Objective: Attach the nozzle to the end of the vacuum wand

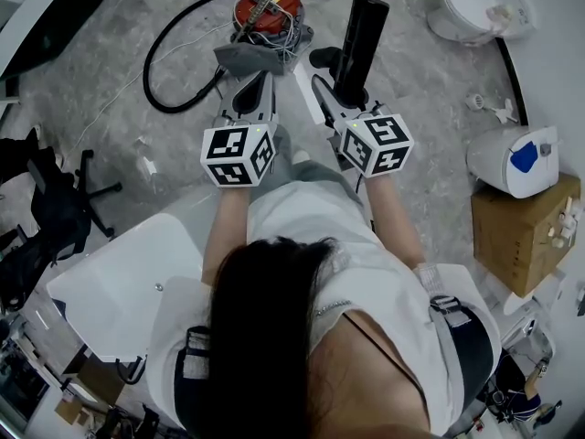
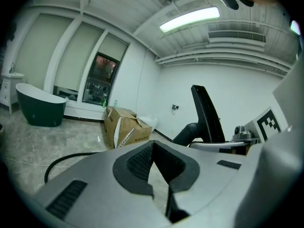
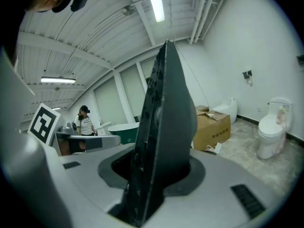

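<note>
2 held forward: left tongs (image 1: 249, 67) closed, right tongs (image 1: 345, 88) clamping nozzle (image 1: 364, 35).

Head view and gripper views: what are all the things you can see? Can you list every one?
vacuum cleaner: one, red, on the floor ahead
hose: one, black, curling on the floor left of the vacuum cleaner
nozzle: one, black, clamped in the right gripper
toilet: one, white, far right
cardboard box: one, brown, right side
white machine: one, white with a blue patch, on the cardboard box
bathtub: one, dark green, by the windows
left gripper: one, grey, shut, empty
right gripper: one, grey, gripping the nozzle
</note>
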Motion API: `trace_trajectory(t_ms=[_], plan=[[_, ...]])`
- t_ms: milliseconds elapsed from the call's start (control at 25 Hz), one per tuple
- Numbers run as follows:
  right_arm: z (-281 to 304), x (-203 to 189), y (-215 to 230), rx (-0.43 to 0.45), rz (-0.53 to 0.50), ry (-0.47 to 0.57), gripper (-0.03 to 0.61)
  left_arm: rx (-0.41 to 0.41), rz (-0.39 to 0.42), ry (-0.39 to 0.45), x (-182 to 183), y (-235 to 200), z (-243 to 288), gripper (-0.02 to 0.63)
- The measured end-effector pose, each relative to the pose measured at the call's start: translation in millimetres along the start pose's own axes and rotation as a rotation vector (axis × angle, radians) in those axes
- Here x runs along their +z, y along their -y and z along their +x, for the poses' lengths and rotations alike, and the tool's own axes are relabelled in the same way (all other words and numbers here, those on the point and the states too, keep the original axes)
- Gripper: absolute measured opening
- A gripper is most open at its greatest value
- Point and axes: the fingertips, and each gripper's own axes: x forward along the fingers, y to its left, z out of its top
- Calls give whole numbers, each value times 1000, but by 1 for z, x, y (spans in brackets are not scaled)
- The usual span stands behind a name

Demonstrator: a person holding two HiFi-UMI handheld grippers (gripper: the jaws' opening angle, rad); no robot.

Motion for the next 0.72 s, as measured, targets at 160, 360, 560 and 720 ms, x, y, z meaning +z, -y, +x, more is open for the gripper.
trace_trajectory(t_ms=[160,360,560,720], plan=[[11,4,4,-1,1,-5,156,1,14,-15,3,-7,11,2],[30,9,13,-13,1,-10,156,-9,24,-6,11,-19,29,2],[47,17,25,-25,12,-8,156,-26,36,-21,21,-26,50,2],[62,21,33,-31,27,-14,156,-28,26,-38,24,-36,68,2]])
